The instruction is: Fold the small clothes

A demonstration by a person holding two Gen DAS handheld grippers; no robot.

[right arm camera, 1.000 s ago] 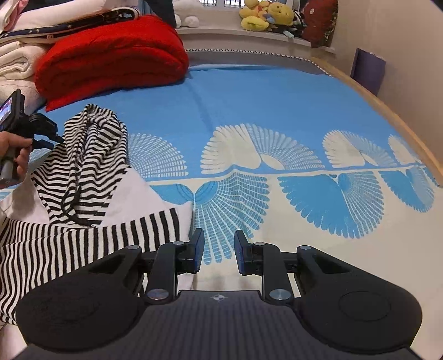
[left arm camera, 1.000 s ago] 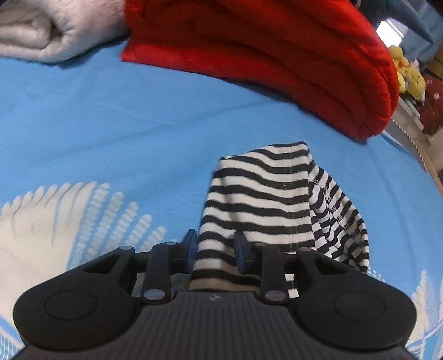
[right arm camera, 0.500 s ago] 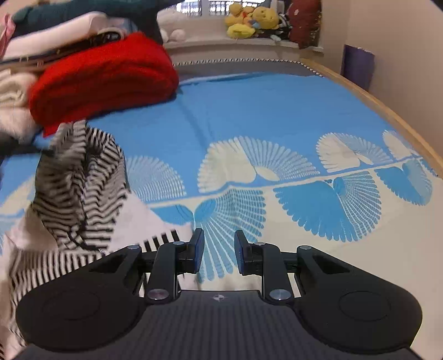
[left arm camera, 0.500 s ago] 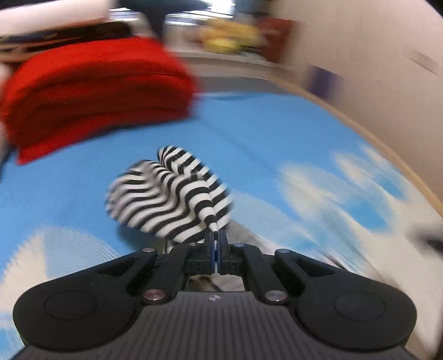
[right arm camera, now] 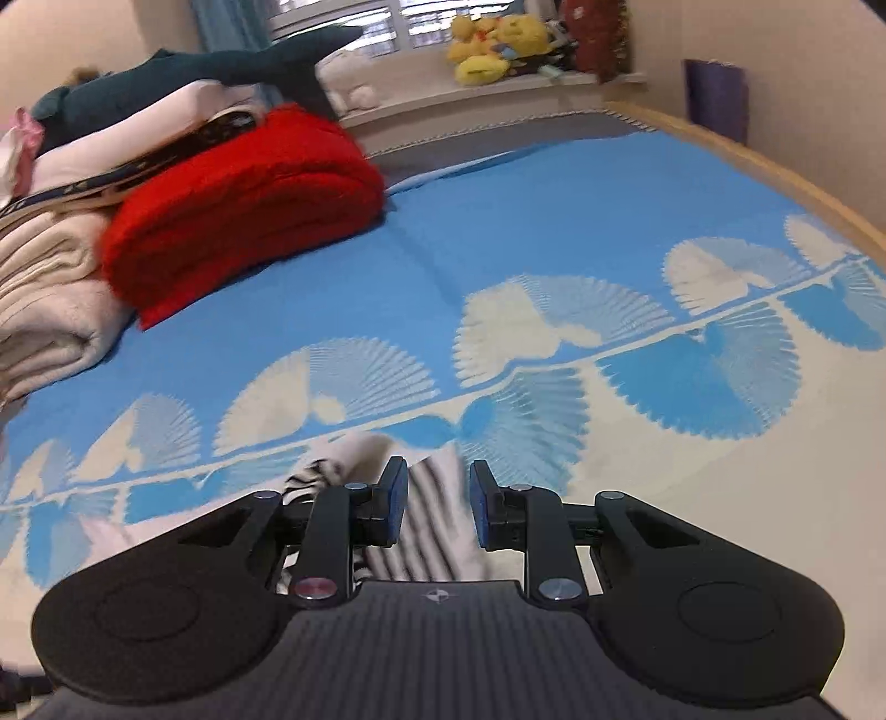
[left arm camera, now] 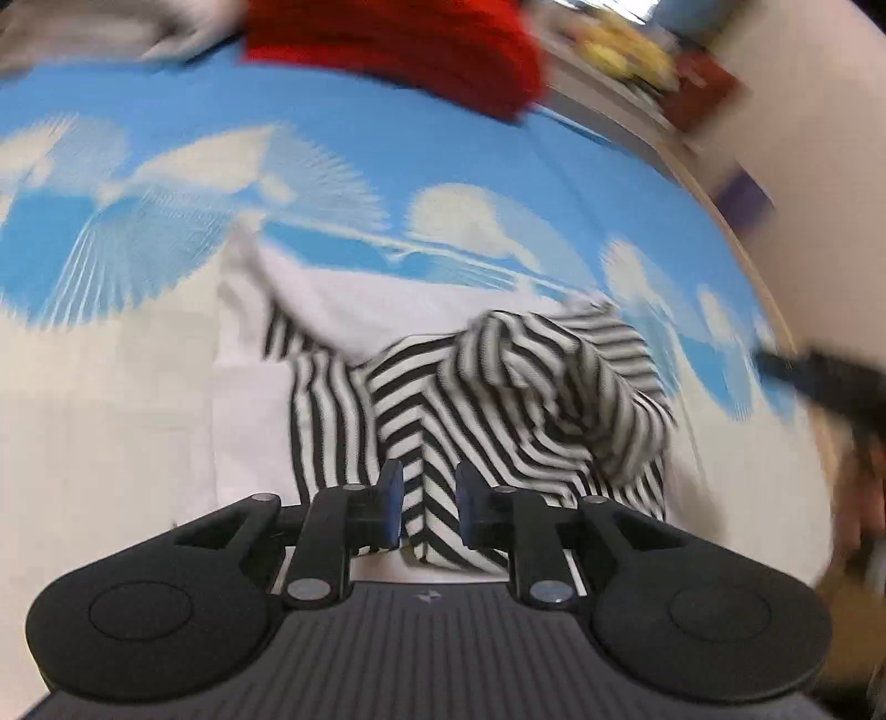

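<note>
A small black-and-white striped garment with white parts (left arm camera: 498,399) lies bunched on the bed, its hood folded over its body. My left gripper (left arm camera: 425,512) is open just above its near edge, with striped cloth showing between the fingers. My right gripper (right arm camera: 437,507) is open low over the same garment (right arm camera: 429,531), which shows blurred between and under its fingers. The right gripper's dark body shows at the right edge of the left wrist view (left arm camera: 830,387).
The bed has a blue and white fan-patterned cover (right arm camera: 554,288). A folded red blanket (right arm camera: 243,205) and stacked cream and white bedding (right arm camera: 50,299) lie at the back left. Plush toys (right arm camera: 493,44) sit on the windowsill. A wooden bed edge (right arm camera: 775,171) runs along the right.
My left gripper, shut on the striped hood half a second ago, has carried it over onto the garment's body and opened. My right gripper has moved left over the garment.
</note>
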